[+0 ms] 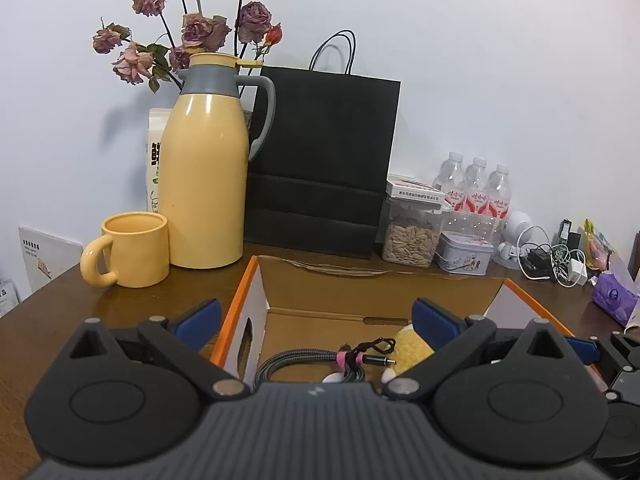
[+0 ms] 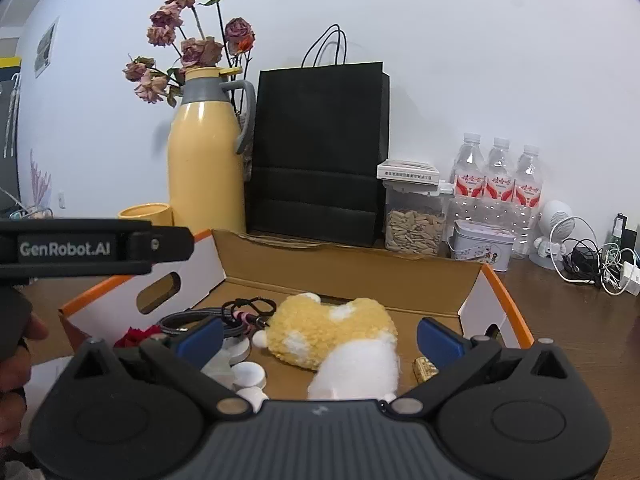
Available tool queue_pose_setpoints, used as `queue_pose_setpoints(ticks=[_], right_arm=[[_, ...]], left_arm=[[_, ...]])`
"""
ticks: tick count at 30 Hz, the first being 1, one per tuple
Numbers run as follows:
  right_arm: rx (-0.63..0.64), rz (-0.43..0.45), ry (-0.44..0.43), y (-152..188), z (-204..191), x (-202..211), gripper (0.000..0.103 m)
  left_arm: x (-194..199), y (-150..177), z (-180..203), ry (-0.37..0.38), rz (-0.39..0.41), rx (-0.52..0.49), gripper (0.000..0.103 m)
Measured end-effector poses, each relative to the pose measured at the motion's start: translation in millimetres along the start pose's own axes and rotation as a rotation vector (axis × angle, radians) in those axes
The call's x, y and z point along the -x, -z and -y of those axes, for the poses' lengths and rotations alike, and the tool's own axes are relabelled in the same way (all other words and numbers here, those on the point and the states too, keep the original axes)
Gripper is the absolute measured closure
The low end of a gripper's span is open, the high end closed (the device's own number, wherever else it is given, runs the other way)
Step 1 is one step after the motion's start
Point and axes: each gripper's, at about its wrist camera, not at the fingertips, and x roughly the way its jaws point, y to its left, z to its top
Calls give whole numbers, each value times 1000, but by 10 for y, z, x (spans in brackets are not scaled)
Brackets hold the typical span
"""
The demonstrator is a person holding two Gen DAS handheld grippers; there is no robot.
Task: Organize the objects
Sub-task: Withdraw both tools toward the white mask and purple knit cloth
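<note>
Hovering over the open orange-edged cardboard box (image 2: pixel 496 280) on the brown tabletop (image 2: pixel 580 320), both claws stand released, empty; the fluffy yellow-and-white plush toy (image 2: pixel 332 332) lies inside, directly ahead of the right claw (image 2: pixel 320 338), probably lengthwise across it; the left claw (image 1: pixel 316 320) faces the braided grey cable (image 1: pixel 304 362).

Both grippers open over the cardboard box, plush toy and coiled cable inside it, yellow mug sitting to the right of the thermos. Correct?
Not quite: the yellow mug sits left of the thermos, as the left wrist view shows. The rest holds: left gripper and right gripper open, plush toy and cable in the box.
</note>
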Motion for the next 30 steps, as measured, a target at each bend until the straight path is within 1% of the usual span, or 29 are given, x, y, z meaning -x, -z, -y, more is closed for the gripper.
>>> queue_pose_setpoints(ticks=[5,9,17,21,25,30], right_arm=[[-2,6,15,2,25,17,0],[-4,22,18,0,46,103,0],[14,24,-21,2,6,398,0],[32,9,-43,42,-47,575,0],[56,-19,-64,119,-120,740,0],[79,-45,-83,228,-222,942,0]], left_arm=[[60,-28,-45,-1,-5,14,0],[212,-78,-112,5,-12,23,0],[495,-98,-357,-19,-82,24,0],[667,-44,-453,-33,-93,3,0],[840,40,-514,-30,-113,-16,0],[1041,201,-559,-33,-159,-47,0]])
